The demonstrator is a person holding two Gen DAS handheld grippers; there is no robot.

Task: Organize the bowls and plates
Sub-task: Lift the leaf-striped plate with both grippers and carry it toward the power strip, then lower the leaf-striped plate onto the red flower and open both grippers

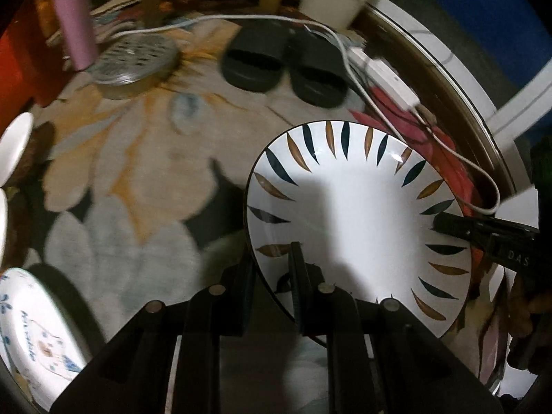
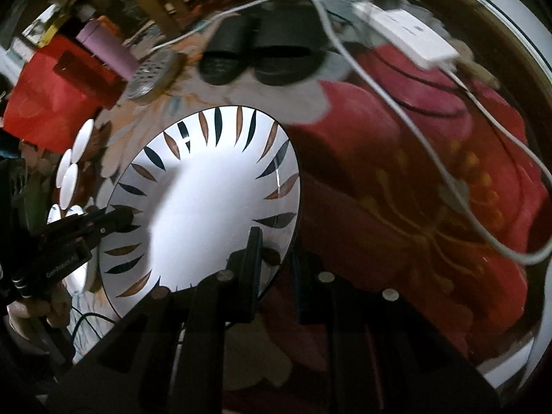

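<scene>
Both grippers are gripping one plate (image 1: 358,220), white with dark and brown leaf strokes around its rim. The left gripper (image 1: 272,286) is clamping the near-left rim, one finger over the plate face and one under the edge. The right gripper (image 2: 272,265) is clamping the opposite rim in the same manner. Each one is also showing in the other's view, biting the far rim. Neither is standing open.

The plate is being held clear above a glass tabletop (image 1: 459,79), with a floral rug (image 1: 138,172) showing through the glass. The surroundings are smearing while the plate is reading sharp, so the step in hand is judged to be a two-handed carry of the plate toward the other crockery.

A printed plate (image 1: 38,338) and small white dishes (image 2: 74,165) are sitting at the left edge. The next move, in my judgement, is calling for level travel with both hands keeping pace, then a gentle lowering onto a matching stack before either grip is loosened. Uneven motion could be twisting the rim out of a clamp.

Limits: the printed plate and dishes are being cut off by the frame, so their number and stacking cannot be told. The plate's underside and lower fingers are hidden. The background slippers (image 1: 283,65), cable (image 1: 362,79) and pink bottle (image 1: 74,24) are blurring.
</scene>
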